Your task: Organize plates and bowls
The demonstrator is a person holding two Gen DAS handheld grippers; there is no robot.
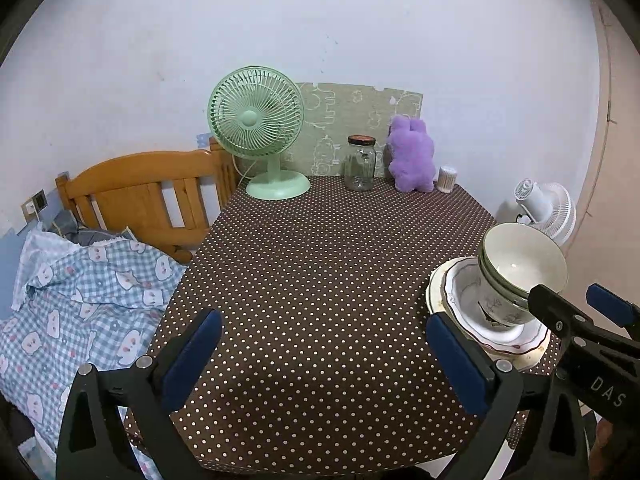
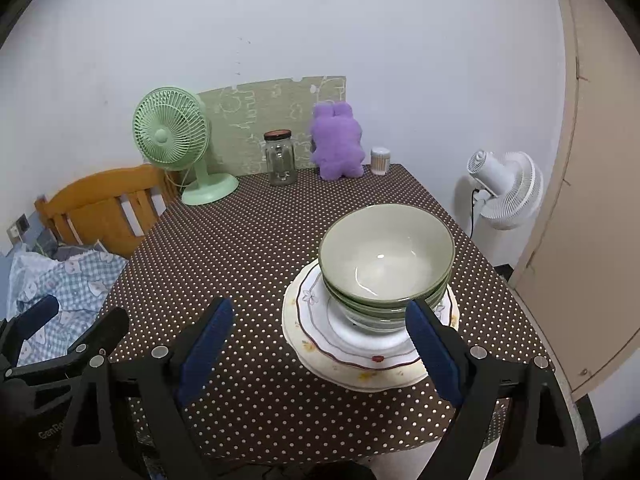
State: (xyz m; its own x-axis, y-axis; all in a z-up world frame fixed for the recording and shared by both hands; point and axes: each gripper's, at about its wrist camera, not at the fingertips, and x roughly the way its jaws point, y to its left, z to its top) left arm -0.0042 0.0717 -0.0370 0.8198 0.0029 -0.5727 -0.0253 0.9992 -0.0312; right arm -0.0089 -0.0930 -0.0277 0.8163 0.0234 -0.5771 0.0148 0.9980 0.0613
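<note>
The bowls (image 2: 386,268) sit nested, what looks like 3 of them, on 2 stacked plates (image 2: 352,356) at about 4 o'clock on the dotted surface (image 2: 260,248), close to its near right corner. The right gripper (image 2: 320,344) hovers just short of the stack, fingers (image 2: 434,354) spread wide and holding nothing. The left gripper (image 1: 324,356) hangs over bare cloth at 6 o'clock, fingers (image 1: 192,356) also wide apart and empty.

This looks like glazed ceramic: stiff, fairly heavy as a stack, slick under rubber pads and quick to chip. I'd judge the top bowl best taken by its rim, 1 finger inside and 1 outside, and lifted straight so the bowls below don't drag. The plates are thin-edged and flat, so they would want a pinch at the scalloped rim.

Along the far edge at 12 o'clock stand a green fan (image 2: 172,136), a glass jar (image 2: 281,158), a purple plush (image 2: 338,146) and a small canister (image 2: 380,161), all well apart from the stack. Nothing blocks the approach; the nearby surface edge is the risk.
</note>
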